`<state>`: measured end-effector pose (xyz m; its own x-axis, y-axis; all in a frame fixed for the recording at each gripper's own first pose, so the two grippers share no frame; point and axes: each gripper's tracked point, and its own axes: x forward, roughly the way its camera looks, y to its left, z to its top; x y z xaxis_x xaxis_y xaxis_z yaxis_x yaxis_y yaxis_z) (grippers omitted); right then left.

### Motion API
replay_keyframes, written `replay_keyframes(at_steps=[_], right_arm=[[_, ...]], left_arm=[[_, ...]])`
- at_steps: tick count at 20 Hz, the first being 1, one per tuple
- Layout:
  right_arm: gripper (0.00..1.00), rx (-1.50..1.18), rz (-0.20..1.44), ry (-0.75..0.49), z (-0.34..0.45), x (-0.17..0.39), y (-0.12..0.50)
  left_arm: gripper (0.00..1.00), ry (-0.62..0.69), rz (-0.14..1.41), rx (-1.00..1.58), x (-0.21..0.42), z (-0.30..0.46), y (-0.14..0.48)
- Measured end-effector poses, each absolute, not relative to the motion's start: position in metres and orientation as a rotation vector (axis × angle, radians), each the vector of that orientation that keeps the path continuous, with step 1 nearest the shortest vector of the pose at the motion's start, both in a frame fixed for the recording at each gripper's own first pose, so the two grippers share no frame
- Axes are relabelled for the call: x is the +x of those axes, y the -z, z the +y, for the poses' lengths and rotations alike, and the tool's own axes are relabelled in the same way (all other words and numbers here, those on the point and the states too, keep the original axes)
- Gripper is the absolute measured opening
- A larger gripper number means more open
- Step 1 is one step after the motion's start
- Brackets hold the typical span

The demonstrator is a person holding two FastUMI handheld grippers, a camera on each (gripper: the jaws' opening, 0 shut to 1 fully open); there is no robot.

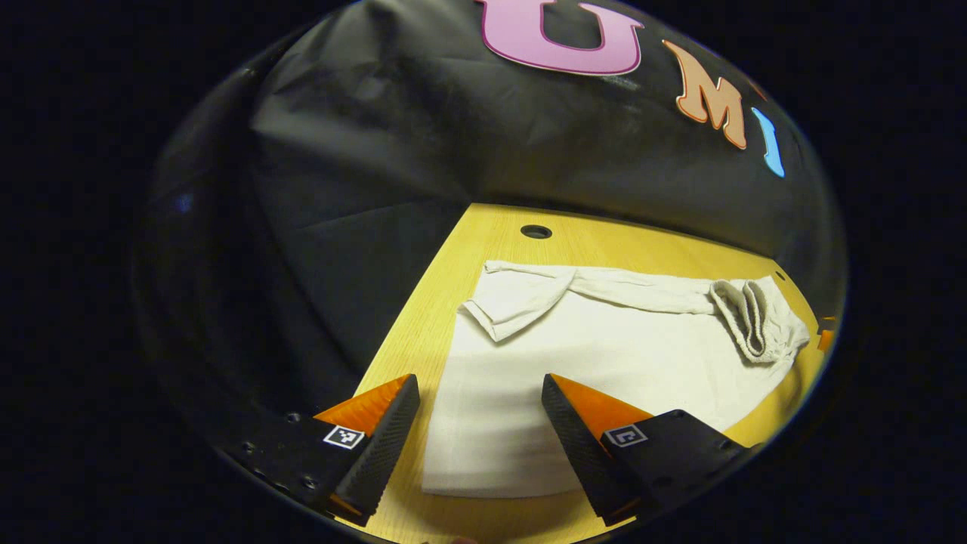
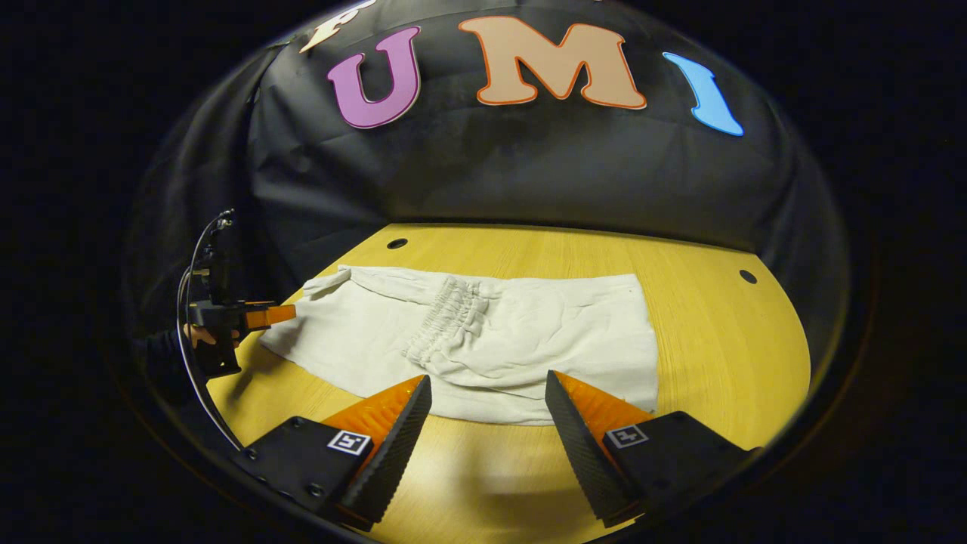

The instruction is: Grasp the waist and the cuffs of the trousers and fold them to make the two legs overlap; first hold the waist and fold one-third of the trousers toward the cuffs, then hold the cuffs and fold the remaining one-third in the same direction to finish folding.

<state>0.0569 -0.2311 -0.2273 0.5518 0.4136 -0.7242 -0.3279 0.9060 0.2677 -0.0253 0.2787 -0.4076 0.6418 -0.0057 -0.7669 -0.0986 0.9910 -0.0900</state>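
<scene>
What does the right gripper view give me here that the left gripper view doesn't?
Right gripper view: the left hand-held gripper in a person's hand at the trousers' far left end, and the gathered waistband folded onto the middle. Left gripper view: a turned-back corner at its far left. Both: the white trousers on the wooden table, each view's own open fingers above them, the right hand-held gripper included.

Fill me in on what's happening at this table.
A person is folding white trousers on a wooden table with two hand-held grippers. The waist already lies folded over the middle. The left hand-held gripper hovers open over the cuff end, the right hand-held gripper open at the near edge. Neither holds cloth.
</scene>
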Motion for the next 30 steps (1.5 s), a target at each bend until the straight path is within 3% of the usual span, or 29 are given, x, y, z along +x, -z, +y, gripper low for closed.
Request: replay_keyframes(at_steps=[1,2,5,9,11,15,16,18,22,30], right_arm=[[0.93,0.095,0.880,-0.436,-0.235,0.056,0.226],[0.97,0.083,0.877,-0.433,-0.238,0.056,0.226],[0.97,0.081,0.874,-0.428,-0.241,0.057,0.224],[0.96,0.082,0.886,-0.433,-0.240,0.056,0.227],[0.97,0.078,0.880,-0.434,-0.240,0.058,0.228],[0.97,0.094,0.876,-0.437,-0.241,0.060,0.227],[0.97,0.095,0.876,-0.437,-0.241,0.060,0.226],[0.93,0.102,0.875,-0.436,-0.243,0.060,0.224],[0.97,0.097,0.844,-0.438,-0.256,0.066,0.212],[0.97,0.147,0.828,-0.418,-0.297,0.074,0.205]], left_arm=[[0.99,-0.041,0.893,-0.127,-0.027,0.276,0.410],[0.98,-0.027,0.918,-0.134,-0.029,0.272,0.415],[1.00,-0.028,0.934,-0.108,-0.027,0.269,0.421],[0.95,-0.019,0.943,-0.113,-0.028,0.264,0.416],[0.79,-0.009,0.947,-0.127,-0.027,0.256,0.418],[0.32,0.009,0.909,-0.203,-0.021,0.235,0.416],[0.00,-0.013,0.890,-0.227,-0.018,0.235,0.414],[0.00,-0.052,0.878,-0.266,-0.016,0.237,0.412],[0.00,-0.127,0.924,-0.318,-0.015,0.235,0.403],[0.00,-0.085,0.796,-0.309,0.025,0.203,0.332]])
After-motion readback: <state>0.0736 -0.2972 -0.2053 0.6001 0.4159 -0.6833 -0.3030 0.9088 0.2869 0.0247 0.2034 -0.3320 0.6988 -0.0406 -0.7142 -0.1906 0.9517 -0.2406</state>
